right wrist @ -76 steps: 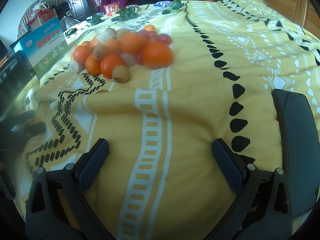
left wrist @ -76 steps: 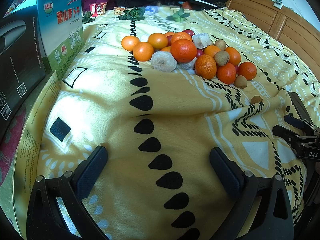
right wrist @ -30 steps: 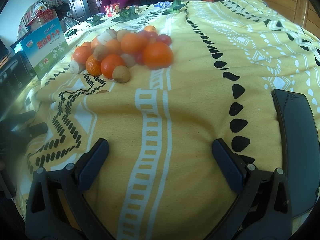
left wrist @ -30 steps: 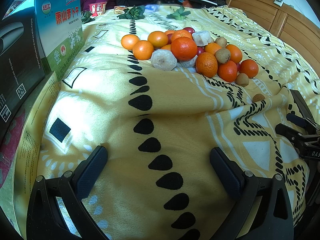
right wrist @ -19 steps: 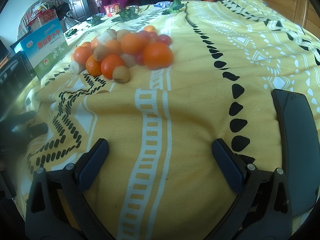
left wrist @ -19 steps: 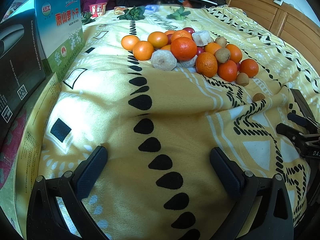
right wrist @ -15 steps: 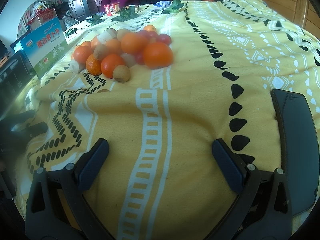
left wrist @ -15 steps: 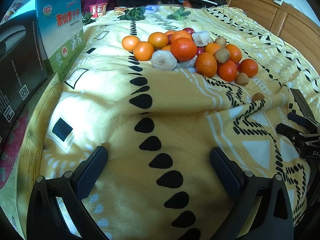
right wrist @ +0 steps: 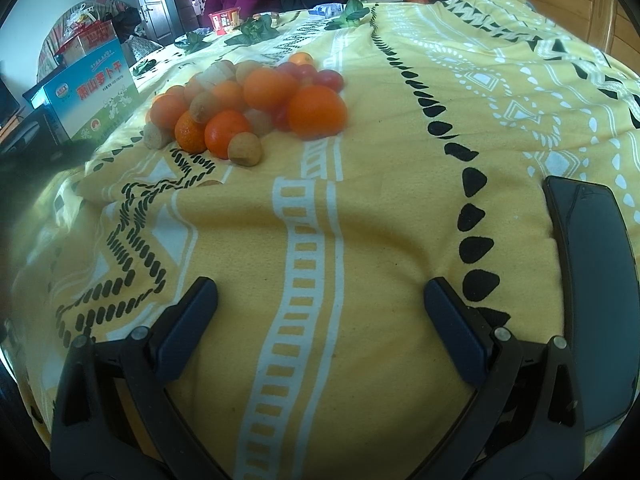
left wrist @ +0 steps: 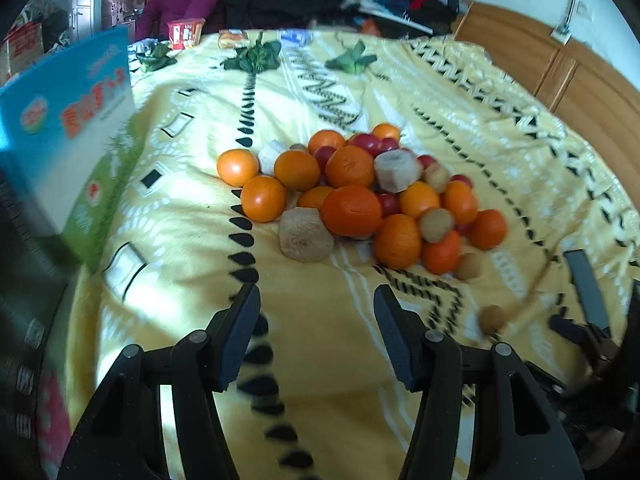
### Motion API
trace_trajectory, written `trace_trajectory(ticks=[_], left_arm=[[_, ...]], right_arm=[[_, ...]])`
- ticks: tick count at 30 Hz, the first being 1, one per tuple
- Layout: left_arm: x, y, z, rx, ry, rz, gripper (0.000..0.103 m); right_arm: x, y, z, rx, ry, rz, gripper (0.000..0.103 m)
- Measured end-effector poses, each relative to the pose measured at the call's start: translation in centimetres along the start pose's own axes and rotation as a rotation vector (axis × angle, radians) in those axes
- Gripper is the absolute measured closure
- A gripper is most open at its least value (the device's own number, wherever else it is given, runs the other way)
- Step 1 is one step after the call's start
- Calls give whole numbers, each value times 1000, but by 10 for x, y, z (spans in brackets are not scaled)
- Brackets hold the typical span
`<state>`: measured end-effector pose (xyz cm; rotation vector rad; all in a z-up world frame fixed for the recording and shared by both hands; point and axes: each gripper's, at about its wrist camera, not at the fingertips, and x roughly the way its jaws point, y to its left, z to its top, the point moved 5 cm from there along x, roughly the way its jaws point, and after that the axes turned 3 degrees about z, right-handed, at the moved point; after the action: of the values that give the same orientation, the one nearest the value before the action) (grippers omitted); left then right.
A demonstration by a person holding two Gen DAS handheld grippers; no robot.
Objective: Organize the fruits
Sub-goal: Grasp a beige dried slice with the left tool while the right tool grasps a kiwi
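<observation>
**Fruit pile on the yellow blanket, both grippers empty**

The fruit pile (left wrist: 360,196) sits heaped on a yellow patterned blanket (left wrist: 400,100), well out from its near edge. It mixes oranges, small red fruits and brownish, rough-skinned pieces, all touching or stacked. One large orange (left wrist: 351,211) lies at the front of the heap, with a pale brown lump (left wrist: 306,234) touching its left side. A small brown fruit (left wrist: 493,319) lies alone, apart from the pile toward the right.

The left gripper (left wrist: 316,330) is lifted over the blanket and aimed at the near side of the pile, its jaws moderately apart with nothing between them. The right gripper (right wrist: 320,310) sits low over the blanket, well short of the fruit, jaws spread wide and empty.

A black phone (right wrist: 592,280) lies on the blanket just right of the right gripper. A blue-and-green box (left wrist: 76,152) stands at the left edge. Leafy greens (left wrist: 256,56) lie at the far end.
</observation>
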<state>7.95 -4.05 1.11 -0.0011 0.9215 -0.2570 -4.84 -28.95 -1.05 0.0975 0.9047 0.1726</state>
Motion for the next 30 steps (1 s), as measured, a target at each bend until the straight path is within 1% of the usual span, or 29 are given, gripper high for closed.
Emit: trace_trajectory(ticks=[2, 5, 10, 11, 12, 13, 14, 15, 16, 18, 20, 22, 24, 26, 28, 29, 30], left_arm=[[14, 1, 7, -8, 14, 1, 42], [28, -3, 17, -6, 14, -6, 42], [52, -6, 23, -1, 44, 11, 43], [53, -6, 23, -1, 40, 10, 54], [52, -5, 22, -3, 38, 18, 62], [51, -3, 21, -8, 39, 15, 63], [48, -2, 21, -17, 32, 4, 63], [44, -1, 20, -24, 24, 0, 63], [36, -1, 18, -24, 15, -2, 63], [17, -1, 14, -14, -19, -8, 63], [-8, 0, 6, -3, -56, -14, 64], [-27, 3, -5, -16, -72, -27, 65], [-39, 6, -14, -40, -77, -43, 66], [-49, 9, -21, -67, -81, -58, 73], [-58, 9, -24, -87, -91, -67, 73], [-61, 10, -24, -92, -97, -74, 73], [-65, 9, -24, -93, -104, -80, 73]], right_arm=[[0, 0, 0, 1, -1, 2, 0], [0, 0, 0, 2, -1, 3, 0], [0, 1, 0, -2, 4, -4, 0], [-1, 1, 0, -1, 3, -2, 0], [-2, 0, 1, 4, -3, 3, 0], [-6, -1, 1, 15, -20, 9, 1], [-9, -2, 2, 28, -33, 11, 6], [-11, -4, 2, 40, -40, 14, 14], [-14, -4, 3, 52, -46, 27, 18], [-18, -3, 8, 70, -51, 70, 40], [-27, 6, 17, 58, -75, 119, 42], [-33, 19, 31, 15, -98, 157, 42], [-30, 34, 46, -17, -96, 203, 42], [-21, 51, 64, -73, -91, 233, 42], [-11, 64, 77, -118, -84, 245, 42], [-3, 72, 85, -142, -78, 251, 45], [2, 77, 90, -155, -74, 253, 52]])
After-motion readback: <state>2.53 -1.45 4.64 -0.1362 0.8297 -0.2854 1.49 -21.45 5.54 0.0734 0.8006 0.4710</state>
